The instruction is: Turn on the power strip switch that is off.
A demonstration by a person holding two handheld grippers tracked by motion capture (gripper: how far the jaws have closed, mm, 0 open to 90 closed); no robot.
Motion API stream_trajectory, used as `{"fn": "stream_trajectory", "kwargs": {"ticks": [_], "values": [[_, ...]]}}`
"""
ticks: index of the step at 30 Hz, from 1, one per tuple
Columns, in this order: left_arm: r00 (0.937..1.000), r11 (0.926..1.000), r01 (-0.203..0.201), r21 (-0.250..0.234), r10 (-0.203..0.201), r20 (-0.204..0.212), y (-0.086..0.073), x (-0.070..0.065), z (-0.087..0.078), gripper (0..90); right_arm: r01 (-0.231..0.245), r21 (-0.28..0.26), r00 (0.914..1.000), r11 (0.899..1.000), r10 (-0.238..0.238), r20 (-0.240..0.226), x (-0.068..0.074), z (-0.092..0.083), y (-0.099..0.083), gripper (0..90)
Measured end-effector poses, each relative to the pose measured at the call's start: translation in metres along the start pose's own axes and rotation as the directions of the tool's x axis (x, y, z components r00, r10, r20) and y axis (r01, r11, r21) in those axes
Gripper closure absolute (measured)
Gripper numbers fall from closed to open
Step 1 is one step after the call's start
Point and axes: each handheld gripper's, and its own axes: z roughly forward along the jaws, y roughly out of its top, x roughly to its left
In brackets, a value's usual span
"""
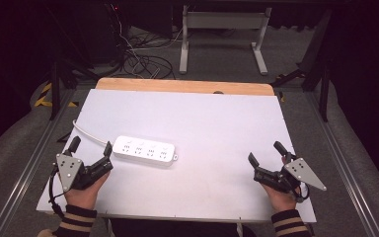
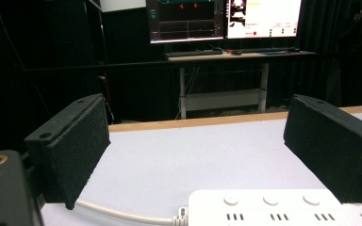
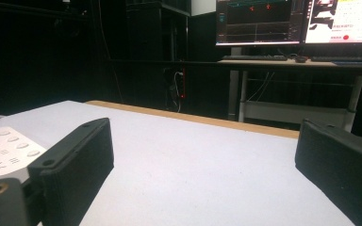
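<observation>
Power strip (image 1: pixel 144 151) beside left hand-held gripper (image 1: pixel 91 146); both hand-held grippers wide open, empty; right hand-held gripper (image 1: pixel 265 154) well apart

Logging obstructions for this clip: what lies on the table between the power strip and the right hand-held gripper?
Nothing: in the high view, bare white tabletop separates the power strip from the right hand-held gripper.

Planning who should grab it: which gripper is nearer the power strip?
Left. The left gripper sits right at the cord end of the power strip, one jaw nearly against it. The right gripper is well off to its other side, apart from it.
</observation>
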Motion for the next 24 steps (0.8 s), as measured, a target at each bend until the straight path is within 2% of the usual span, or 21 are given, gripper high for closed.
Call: {"fn": "stream_trajectory", "kwargs": {"ticks": [8,13,17,19,20,21,22,23,24], "values": [[1.0000,1.0000,-0.007,-0.002,0.007,0.001,0.0000,-0.0001,-0.0009,8.8,-0.002,-0.004,1.0000,1.000,0.002,-0.007,0.0003,-0.0002,0.0002,5.7],[0.9997,0.9999,-0.014,-0.004,0.014,0.019,-0.0003,-0.0005,-0.0007,12.8,0.001,0.001,0.9999,1.000,-0.001,-0.015,0.0012,0.0012,-0.0005,5.7],[0.9987,0.9997,-0.025,-0.009,0.025,0.045,-0.0005,-0.0024,-0.0011,20.5,0.001,0.002,0.9999,1.000,-0.001,-0.015,0.0011,0.0009,-0.0005,5.7],[0.9975,0.9996,-0.027,-0.010,0.028,0.065,-0.0005,-0.0032,-0.0021,29.4,-0.003,0.004,0.9998,1.000,0.003,-0.018,0.0014,0.0009,-0.0006,5.7],[0.9945,0.9993,-0.033,-0.017,0.034,0.099,-0.0008,-0.0032,-0.0033,33.3,-0.003,0.007,0.9998,1.000,0.003,-0.019,0.0014,0.0009,-0.0007,5.7],[0.9896,0.9986,-0.043,-0.031,0.047,0.136,-0.0007,-0.0025,-0.0045,32.9,-0.002,0.007,0.9998,1.000,0.002,-0.022,0.0014,0.0010,-0.0007,5.7],[0.9880,0.9987,-0.047,-0.021,0.049,0.147,0.0003,-0.0033,-0.0053,34.7,-0.001,0.007,0.9997,1.000,0.001,-0.023,0.0013,0.0011,-0.0008,5.7],[0.9869,0.9986,-0.052,-0.005,0.052,0.153,0.0018,-0.0041,-0.0059,44.6,-0.001,0.009,0.9997,1.000,0.002,-0.023,0.0014,0.0012,-0.0009,5.7],[0.9854,0.9983,-0.058,0.002,0.057,0.161,0.0027,-0.0050,-0.0062,49.5,0.000,0.009,0.9997,1.000,0.001,-0.024,0.0014,0.0014,-0.0009,5.7]]}}
